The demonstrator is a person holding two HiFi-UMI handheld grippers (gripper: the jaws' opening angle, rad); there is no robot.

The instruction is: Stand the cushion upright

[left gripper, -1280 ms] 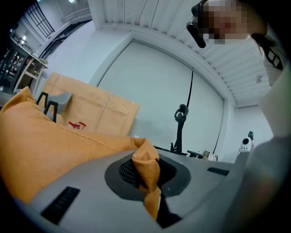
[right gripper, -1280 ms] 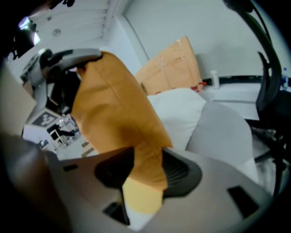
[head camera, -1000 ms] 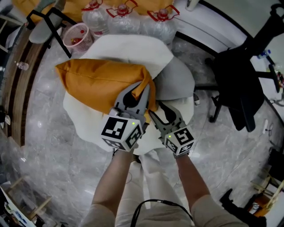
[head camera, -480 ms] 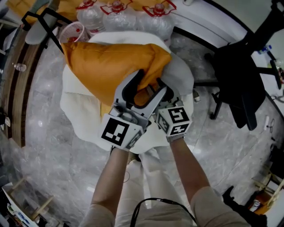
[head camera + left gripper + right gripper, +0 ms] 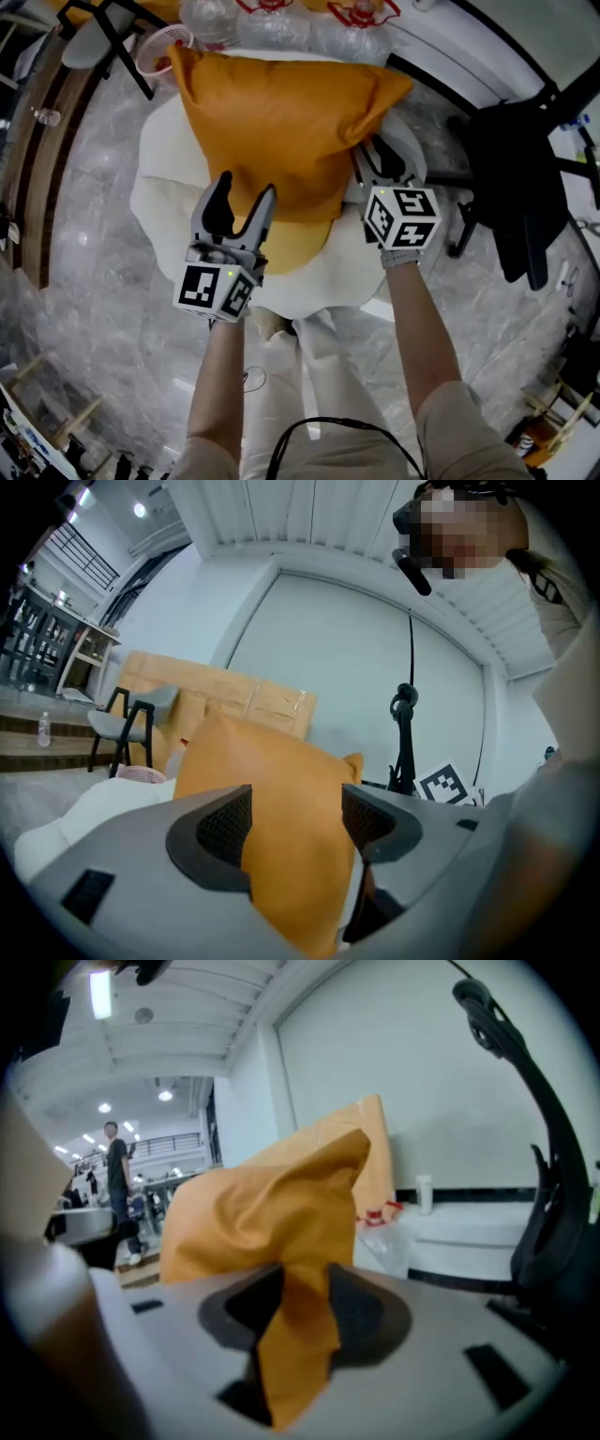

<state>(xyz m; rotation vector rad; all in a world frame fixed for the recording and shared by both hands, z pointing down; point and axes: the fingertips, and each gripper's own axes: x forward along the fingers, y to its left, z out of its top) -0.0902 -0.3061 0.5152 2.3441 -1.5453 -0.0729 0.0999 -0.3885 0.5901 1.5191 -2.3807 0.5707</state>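
The white rounded padded seat [image 5: 169, 202] carries the orange fabric cushion [image 5: 281, 122], which stands on edge, broad face towards the person, its corners pointing up at the far side. The right tool [image 5: 302, 1290], jaws just closing, pinches the cushion's right corner. The left tool [image 5: 295, 822], just opened, gapes near its left.

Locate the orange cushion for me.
Head view, top centre: the cushion stands on the white seat, before the water bottles; the right gripper, jaws just closing, pinches its right edge.

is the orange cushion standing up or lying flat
Upright: the orange fabric cushion stands on edge on the white seat, a corner pinched by the right gripper.
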